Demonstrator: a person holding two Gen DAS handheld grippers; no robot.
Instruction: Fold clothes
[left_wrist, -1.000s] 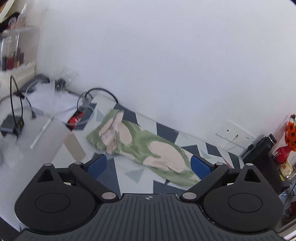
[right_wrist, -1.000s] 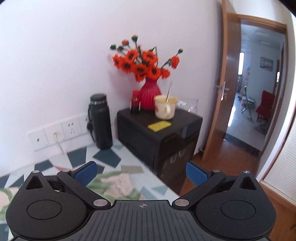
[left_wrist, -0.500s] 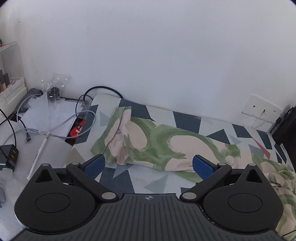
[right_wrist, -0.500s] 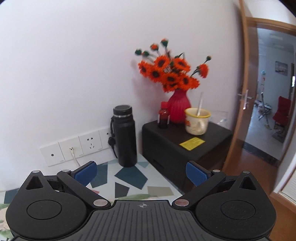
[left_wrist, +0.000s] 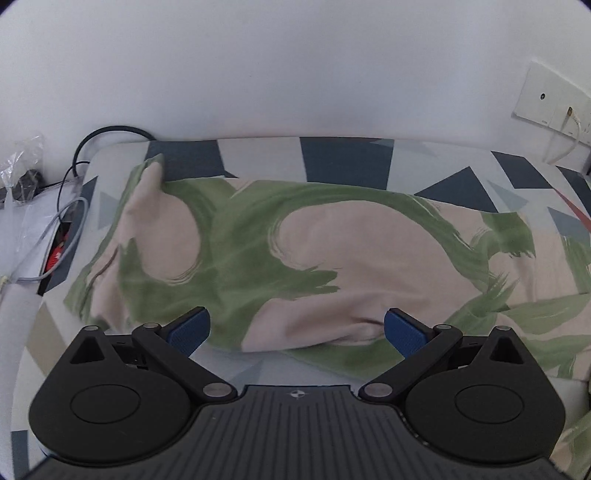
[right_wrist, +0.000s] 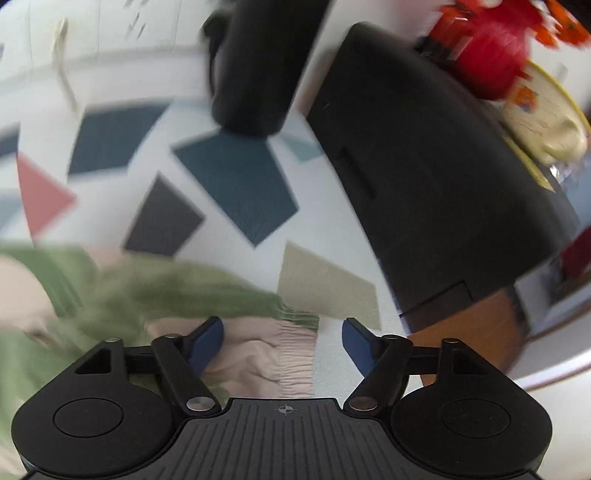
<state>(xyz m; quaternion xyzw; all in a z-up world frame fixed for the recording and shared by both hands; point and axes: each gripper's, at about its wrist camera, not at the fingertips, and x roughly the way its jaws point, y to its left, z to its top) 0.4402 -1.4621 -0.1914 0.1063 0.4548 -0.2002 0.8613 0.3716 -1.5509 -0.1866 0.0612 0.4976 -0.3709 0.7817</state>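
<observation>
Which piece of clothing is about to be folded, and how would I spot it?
Look at the table with the cloth of dark blue, grey and pink shapes against the white wall. A long garment lies stretched across it. It is the only soft thing there, beige with broad green brush-stroke swirls, with a gathered hem at one end.

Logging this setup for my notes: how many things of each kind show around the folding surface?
Garments: 1, green-and-beige garment
Grippers: 2, left gripper, right gripper
Bottles: 1, black bottle
Cabinets: 1, black cabinet
Vases: 1, red vase
Total: 6
</observation>
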